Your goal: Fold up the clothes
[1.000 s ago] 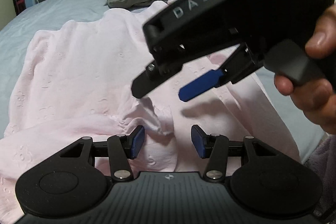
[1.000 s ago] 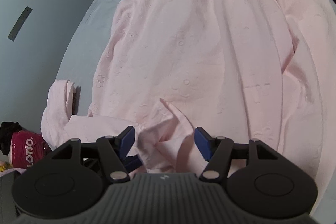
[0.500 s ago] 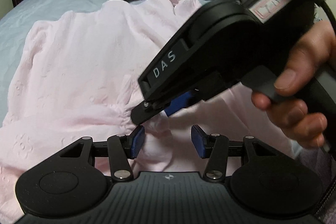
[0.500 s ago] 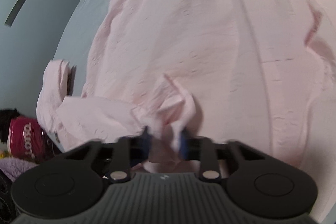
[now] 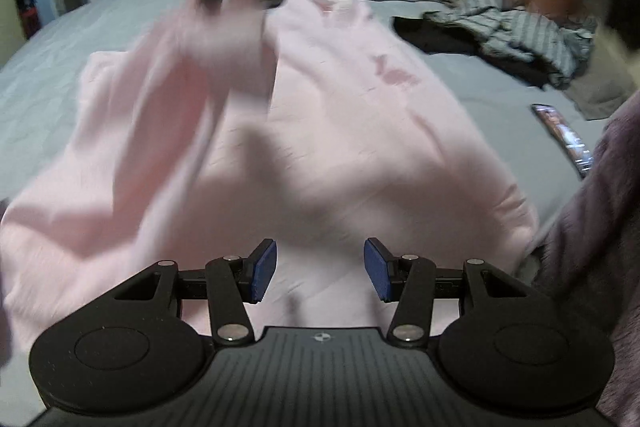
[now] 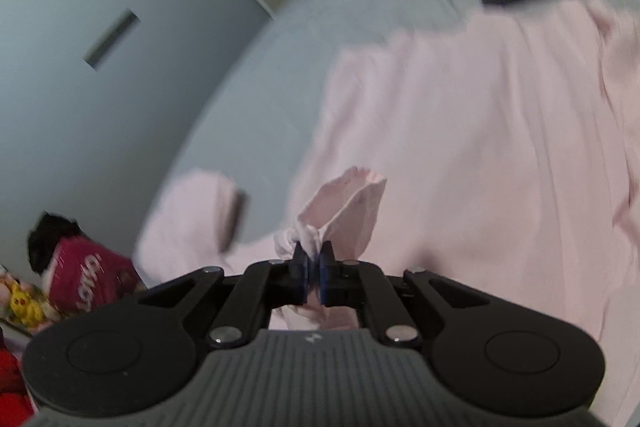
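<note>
Pinching a bunched cuff of the pink shirt (image 6: pixel 460 131), the right gripper (image 6: pixel 313 269) is clenching it above the grey bed (image 5: pixel 100 27). The left gripper (image 5: pixel 320 269) is hovering released, empty. Folding is judged barely beginning: most fabric is lying spread out.

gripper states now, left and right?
Left gripper: open, holding nothing, above the pink shirt.
Right gripper: jaws shut on a bunched bit of the pink shirt.
</note>
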